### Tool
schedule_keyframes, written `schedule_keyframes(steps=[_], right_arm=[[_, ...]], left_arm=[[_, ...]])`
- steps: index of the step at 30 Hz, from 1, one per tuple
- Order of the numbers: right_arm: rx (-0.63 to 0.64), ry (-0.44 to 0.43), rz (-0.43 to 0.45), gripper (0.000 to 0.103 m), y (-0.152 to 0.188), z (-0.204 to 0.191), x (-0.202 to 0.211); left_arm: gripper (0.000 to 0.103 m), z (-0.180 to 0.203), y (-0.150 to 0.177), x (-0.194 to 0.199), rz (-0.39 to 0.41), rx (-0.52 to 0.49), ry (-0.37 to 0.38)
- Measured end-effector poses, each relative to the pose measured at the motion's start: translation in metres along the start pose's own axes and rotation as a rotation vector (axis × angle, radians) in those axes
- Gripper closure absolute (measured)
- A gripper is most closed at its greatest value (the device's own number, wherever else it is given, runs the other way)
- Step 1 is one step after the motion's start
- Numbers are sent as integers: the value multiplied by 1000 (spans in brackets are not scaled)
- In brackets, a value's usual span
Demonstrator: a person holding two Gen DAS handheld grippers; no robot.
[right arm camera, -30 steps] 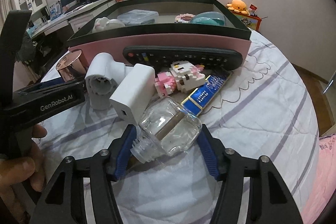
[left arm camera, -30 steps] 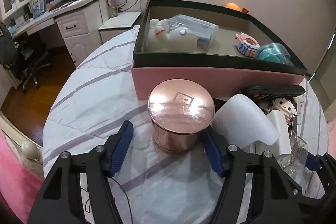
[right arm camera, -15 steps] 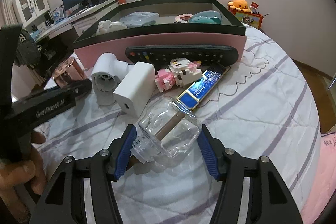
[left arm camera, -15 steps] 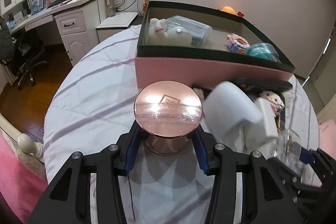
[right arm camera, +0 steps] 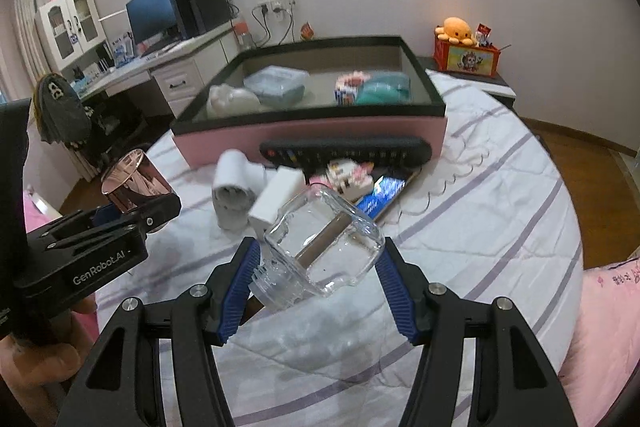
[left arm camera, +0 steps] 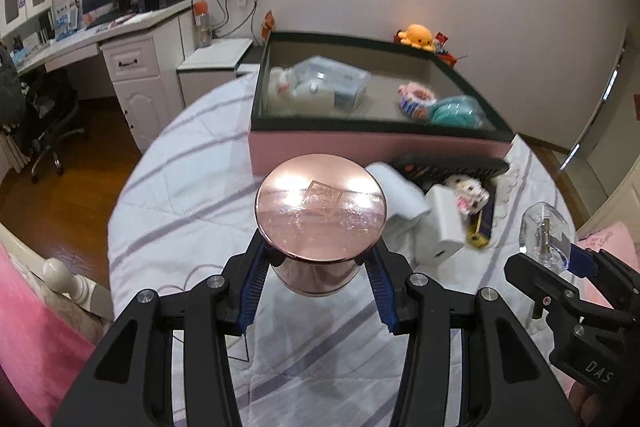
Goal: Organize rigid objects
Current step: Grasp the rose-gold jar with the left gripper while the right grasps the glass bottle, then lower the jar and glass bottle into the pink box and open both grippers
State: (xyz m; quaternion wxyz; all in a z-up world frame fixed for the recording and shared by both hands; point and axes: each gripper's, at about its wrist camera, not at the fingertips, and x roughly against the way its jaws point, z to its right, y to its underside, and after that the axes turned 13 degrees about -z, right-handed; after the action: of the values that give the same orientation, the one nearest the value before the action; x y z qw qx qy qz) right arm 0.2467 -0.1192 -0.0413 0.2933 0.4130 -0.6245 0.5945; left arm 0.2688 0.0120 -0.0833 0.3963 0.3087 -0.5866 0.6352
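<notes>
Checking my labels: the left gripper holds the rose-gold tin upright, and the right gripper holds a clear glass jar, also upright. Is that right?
Not quite. The left gripper does hold the rose-gold tin upright, but the clear glass jar in the right gripper lies tilted on its side, mouth toward the lower left, as the right wrist view shows.

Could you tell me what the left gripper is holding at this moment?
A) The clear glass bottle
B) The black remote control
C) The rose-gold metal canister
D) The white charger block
C: the left gripper has its blue pads pressed on both sides of the rose-gold metal canister, lifted clear of the striped bedsheet, while the clear glass bottle sits in the right gripper.
</notes>
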Motion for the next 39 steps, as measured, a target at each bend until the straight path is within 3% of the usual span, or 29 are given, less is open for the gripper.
schedule_keyframes(steps=[8,17,26,35,36,38,39], right_arm=[[10,-16,55,42,-30,5,16],[36,3,126,42,-110,22,12],[44,22,74,42,-175,39,-44],[58,36,-41,42,-199,55,-97],[61,38,-50,42,-200,55,-100],[69,46,-71,41,-201,56,-106],[68,47,-75,41,-201,56,-107]], left_arm=[[55,5,-38,21,62,-18,2],[55,23,-111,10,98,-57,9],[55,36,-159,-42,53,-68,-11],[55,42,-174,-94,-52,-88,-30],[53,43,-174,-98,-64,-92,-37],[41,44,-173,-100,-70,-94,-47],[28,44,-172,-98,-61,-90,-51]])
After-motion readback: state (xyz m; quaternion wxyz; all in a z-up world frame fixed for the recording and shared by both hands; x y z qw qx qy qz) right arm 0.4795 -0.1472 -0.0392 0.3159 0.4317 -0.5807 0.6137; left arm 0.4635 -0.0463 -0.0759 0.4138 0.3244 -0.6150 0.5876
